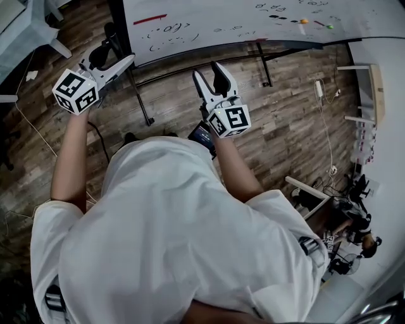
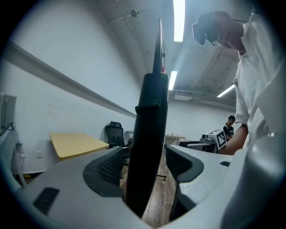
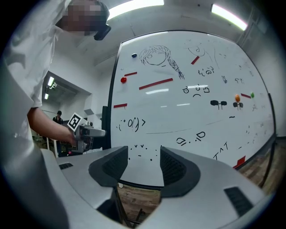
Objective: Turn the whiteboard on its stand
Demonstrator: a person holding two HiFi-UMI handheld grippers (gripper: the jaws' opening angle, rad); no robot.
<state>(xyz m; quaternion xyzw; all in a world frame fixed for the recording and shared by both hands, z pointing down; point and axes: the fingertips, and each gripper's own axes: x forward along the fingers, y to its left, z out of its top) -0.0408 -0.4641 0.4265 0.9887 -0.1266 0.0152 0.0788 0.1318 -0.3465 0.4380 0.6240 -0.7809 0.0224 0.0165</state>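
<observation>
Two tools up at the whiteboard point(image 1: 253, 19), right in front of the person on its black stand point(image 1: 140, 101) over the wood floor point(image 1: 285, 120). Left tool point(image 1: 117, 57) out at the board's left side, jaws astride the black frame edge point(image 2: 152, 134). Edge lying against one pad with a clear gap on the other side, so open around it rather than clamped. Right tool point(image 1: 209, 71) just below the board's lower rim, jaws apart and bare, nothing between the pads, pointing up at the writing face. Scribbled all over with doodles, that face, plus red strips point(image 3: 155, 83) and a few small coloured magnets point(image 3: 124, 80). Off beyond the left tool, a yellow bench top point(image 2: 76, 144) and a black office chair point(image 2: 115, 134) against the far wall.
</observation>
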